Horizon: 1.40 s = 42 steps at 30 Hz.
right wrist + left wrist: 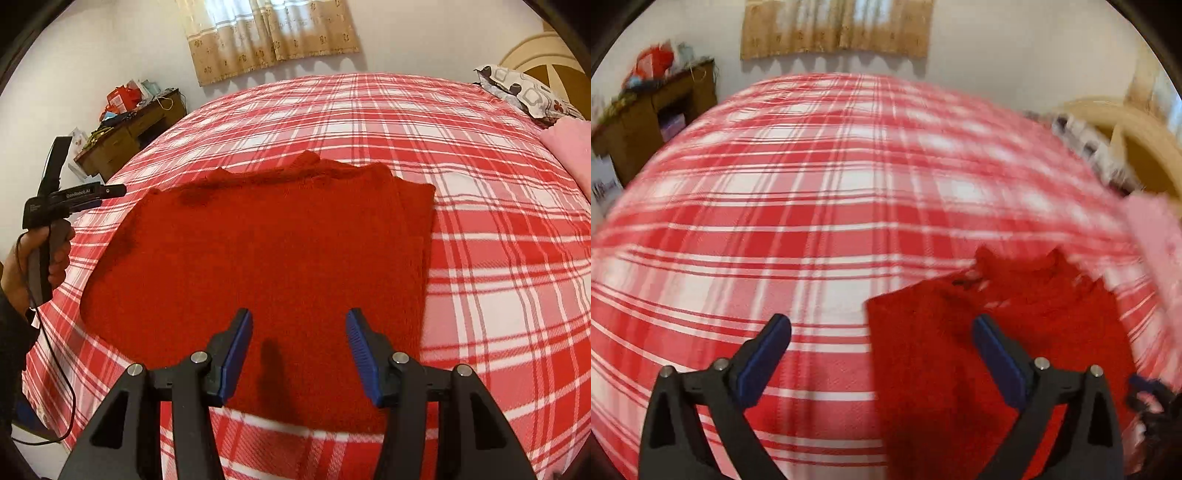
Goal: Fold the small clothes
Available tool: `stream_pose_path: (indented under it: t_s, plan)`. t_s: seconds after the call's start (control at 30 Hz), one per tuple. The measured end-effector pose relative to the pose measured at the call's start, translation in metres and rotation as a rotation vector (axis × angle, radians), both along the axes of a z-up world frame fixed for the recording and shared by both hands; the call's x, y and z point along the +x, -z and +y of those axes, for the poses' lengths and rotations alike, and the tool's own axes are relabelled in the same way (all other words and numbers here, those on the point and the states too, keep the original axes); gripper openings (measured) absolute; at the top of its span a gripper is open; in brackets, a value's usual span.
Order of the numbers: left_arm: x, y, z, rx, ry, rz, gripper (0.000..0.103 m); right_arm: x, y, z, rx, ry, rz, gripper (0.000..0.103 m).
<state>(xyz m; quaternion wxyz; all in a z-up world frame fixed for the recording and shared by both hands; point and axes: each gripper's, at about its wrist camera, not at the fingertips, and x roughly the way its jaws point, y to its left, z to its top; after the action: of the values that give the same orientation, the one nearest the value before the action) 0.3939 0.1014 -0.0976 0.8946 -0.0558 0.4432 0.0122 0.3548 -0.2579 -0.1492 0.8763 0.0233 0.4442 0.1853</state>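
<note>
Fingers [993,343] of the left gripper [881,332] stand spread wide with nothing between them, seen from the left wrist camera. They point down over a plaid bed [812,206]. A red sweater [960,369] lies flat on the bed, its left edge between the two fingers, so that the right finger hangs over the sweater and the left finger over bare plaid. Most of the sweater spreads away to the right of this gripper. Blur softens the whole view.

From the right wrist camera, the right gripper [299,350] has its fingers [360,347] about half apart, gripping nothing, hanging above the sweater's near hem. The sweater [280,251] lies straight ahead of them, partly folded into a rough rectangle, its collar at the far edge, towards the curtain [273,33]. Left of the sweater, a hand [33,258] holds the left gripper clear of the cloth. The right gripper looks nearer the sweater's middle, so the coming fold probably starts from the near hem.
</note>
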Motion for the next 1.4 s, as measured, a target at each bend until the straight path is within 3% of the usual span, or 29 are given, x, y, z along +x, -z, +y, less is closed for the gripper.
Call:
stream_pose_path:
  t_s: [0.07, 0.17, 0.37, 0.47, 0.53, 0.57, 0.6, 0.7, 0.9, 1.1, 1.17, 1.23, 1.27, 1.3, 1.4]
  plan:
    - [-0.008, 0.003, 0.005, 0.051, -0.046, -0.024, 0.101, -0.005, -0.002, -0.008, 0.019, 0.010, -0.013, 0.054]
    - [-0.037, 0.009, 0.013, 0.014, -0.072, -0.062, 0.098, -0.016, -0.009, -0.027, 0.061, 0.042, -0.036, 0.054]
    - [-0.117, 0.016, -0.003, -0.062, 0.036, -0.143, 0.094, -0.027, -0.008, -0.055, 0.069, 0.100, -0.028, 0.051]
    - [-0.134, 0.027, -0.015, -0.073, 0.085, -0.141, 0.093, -0.018, -0.002, -0.059, 0.067, 0.120, -0.021, 0.042]
    - [-0.136, 0.033, -0.021, -0.083, 0.100, -0.131, 0.085, -0.011, 0.004, -0.058, 0.071, 0.118, 0.014, 0.040]
    - [-0.135, 0.036, -0.023, -0.096, 0.103, -0.123, 0.081, -0.010, 0.007, -0.057, 0.063, 0.119, 0.023, 0.028]
    - [-0.135, 0.038, -0.023, -0.115, 0.104, -0.117, 0.078, -0.010, 0.009, -0.056, 0.056, 0.117, 0.027, 0.008]
    - [-0.137, 0.043, -0.025, -0.156, 0.102, -0.101, 0.069, -0.020, 0.014, -0.054, 0.023, 0.088, 0.035, 0.004]
    - [-0.142, 0.053, -0.031, -0.160, 0.117, -0.082, 0.069, -0.047, 0.014, -0.068, -0.017, 0.099, 0.005, 0.004]
    - [-0.144, 0.063, -0.035, -0.120, 0.119, -0.069, 0.068, -0.040, 0.023, -0.071, 0.010, 0.110, 0.033, 0.005]
    - [-0.146, 0.062, -0.036, -0.120, 0.128, -0.069, 0.060, -0.039, 0.018, -0.069, 0.020, 0.110, 0.031, 0.007]
    - [-0.149, 0.062, -0.037, -0.142, 0.155, -0.066, 0.031, -0.038, 0.011, -0.068, -0.005, 0.137, 0.011, 0.020]
    - [-0.149, 0.061, -0.037, -0.149, 0.166, -0.067, 0.027, -0.038, 0.005, -0.067, -0.022, 0.160, -0.013, 0.035]
    - [-0.151, 0.061, -0.039, -0.140, 0.174, -0.073, 0.026, -0.038, -0.001, -0.066, -0.027, 0.174, -0.039, 0.040]
    - [-0.152, 0.062, -0.040, -0.121, 0.165, -0.070, 0.027, -0.036, -0.023, -0.056, 0.015, 0.151, -0.104, 0.040]
